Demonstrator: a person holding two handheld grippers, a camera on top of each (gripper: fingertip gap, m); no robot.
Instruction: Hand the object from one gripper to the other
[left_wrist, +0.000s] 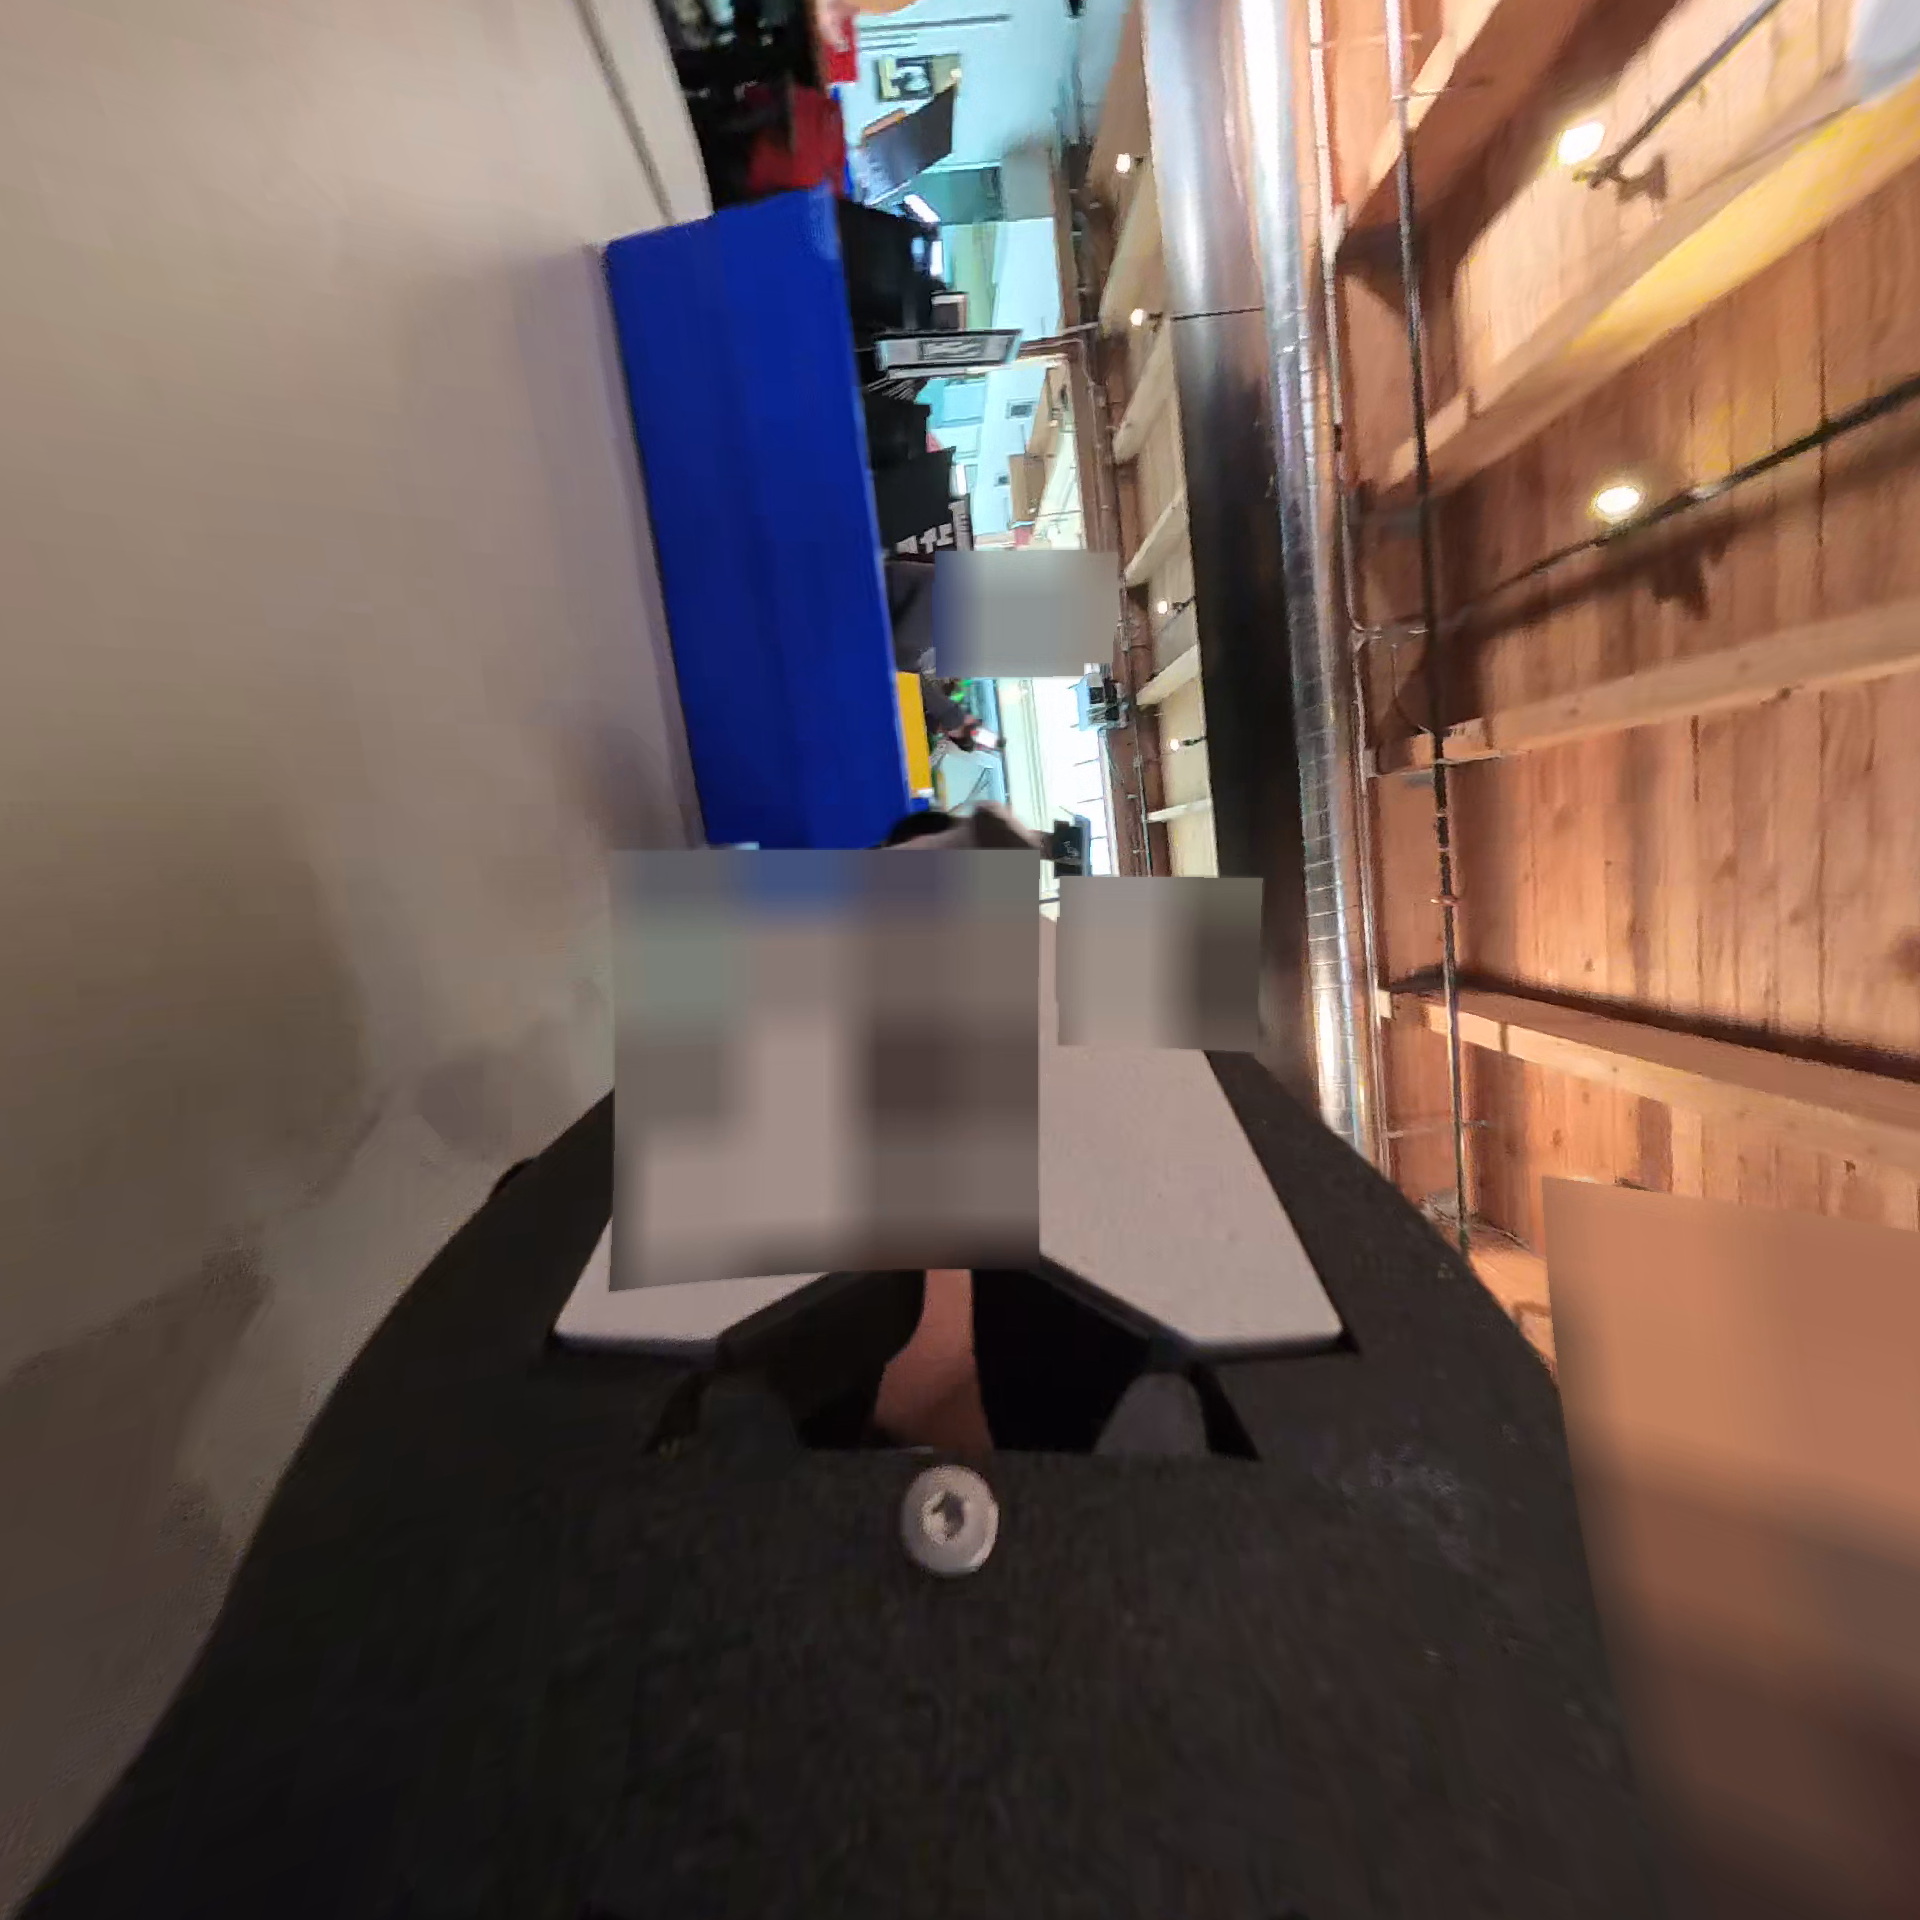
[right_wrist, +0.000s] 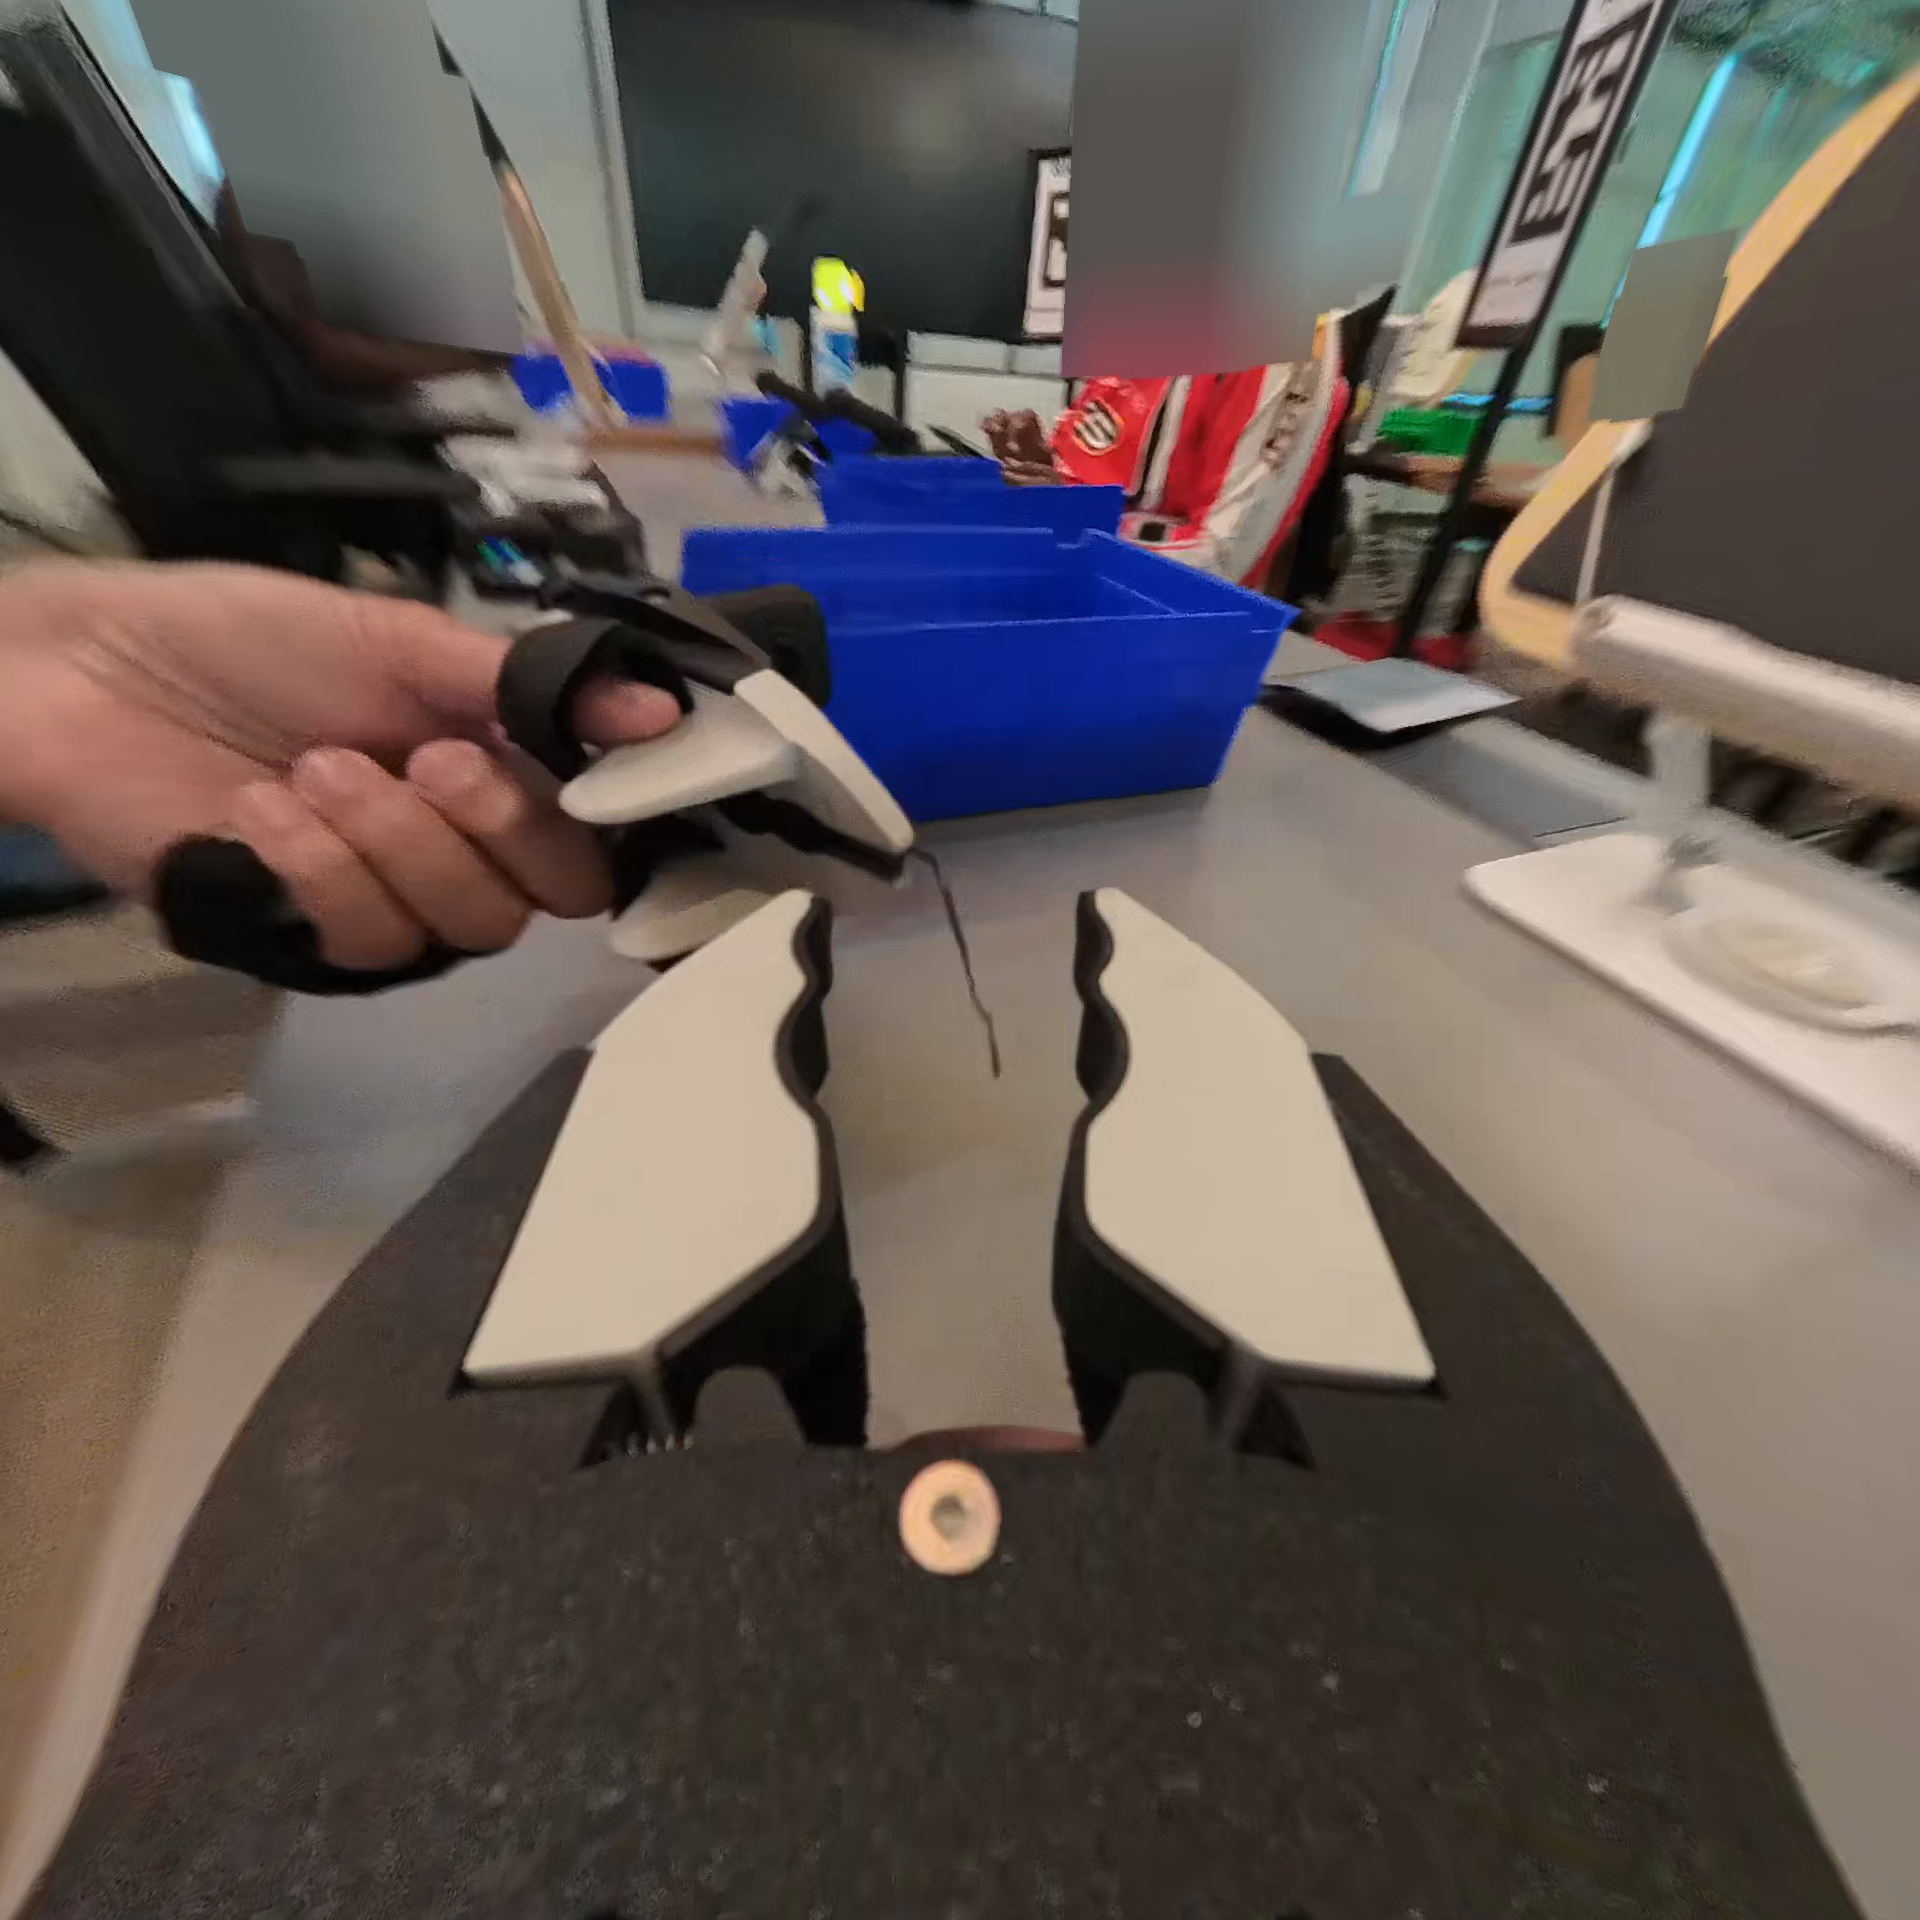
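Object (right_wrist: 961, 961), a thin dark strip, hung from the clenched left claw (right_wrist: 902, 854), its long axis running 11 to 5 o'clock, lower end between the released right claw (right_wrist: 951, 914) fingers, touching neither.

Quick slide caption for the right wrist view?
Left tool, shut on a thin dark strip, dangles it between the open right tool's fingers.

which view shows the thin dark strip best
The right wrist view: the thin dark strip hangs from the shut left tongs between the open right tongs. The left wrist view shows none of it; a blur patch covers the tips.
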